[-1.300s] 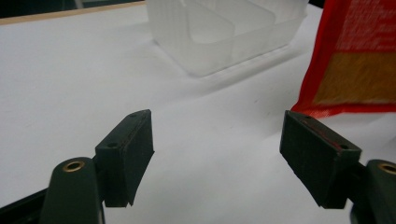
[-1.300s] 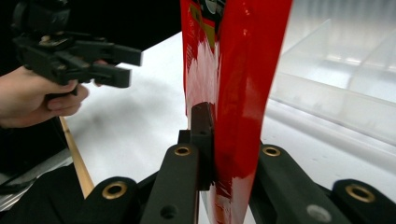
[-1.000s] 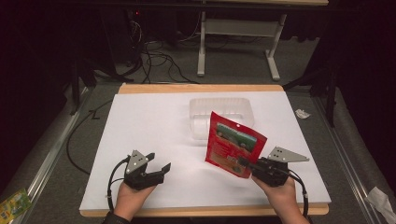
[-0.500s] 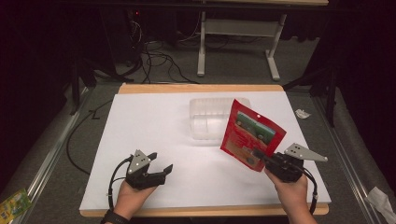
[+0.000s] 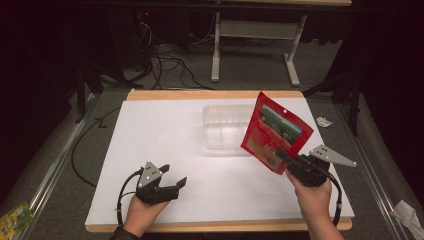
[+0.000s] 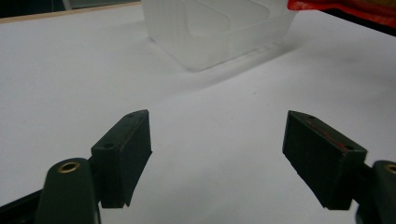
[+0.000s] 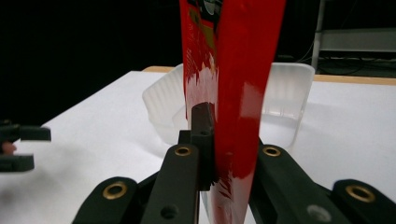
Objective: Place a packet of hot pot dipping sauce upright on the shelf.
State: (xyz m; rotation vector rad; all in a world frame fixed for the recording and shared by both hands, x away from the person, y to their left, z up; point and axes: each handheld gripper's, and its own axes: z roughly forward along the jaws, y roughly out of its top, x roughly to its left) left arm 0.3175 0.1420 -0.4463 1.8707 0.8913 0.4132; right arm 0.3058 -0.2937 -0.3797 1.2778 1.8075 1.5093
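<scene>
A red snack pouch (image 5: pixel 275 131) with a green label hangs tilted above the table's right side, and my right gripper (image 5: pixel 281 155) is shut on its lower corner. In the right gripper view the red pouch (image 7: pixel 238 70) rises edge-on between the two closed jaws. Behind it sits a clear plastic container (image 5: pixel 226 126) on the white table (image 5: pixel 165 135); the clear container (image 7: pixel 285 93) looks empty. My left gripper (image 5: pixel 173 174) rests low at the front left, open, with nothing between its jaws. Beyond its spread fingers (image 6: pixel 123 156) the left gripper view takes in the container (image 6: pixel 215 28).
The white board has a wooden rim (image 5: pixel 215 95) at the back. Cables (image 5: pixel 165 62) and a white table frame (image 5: pixel 255 35) lie on the floor beyond. A crumpled paper scrap (image 5: pixel 324 121) lies off the right edge, and a yellow-green packet (image 5: pixel 15 220) off the front left.
My right gripper has lifted the red pouch and carried it rightward and farther back, tilting it more upright near the container. The left gripper has stayed put and open.
</scene>
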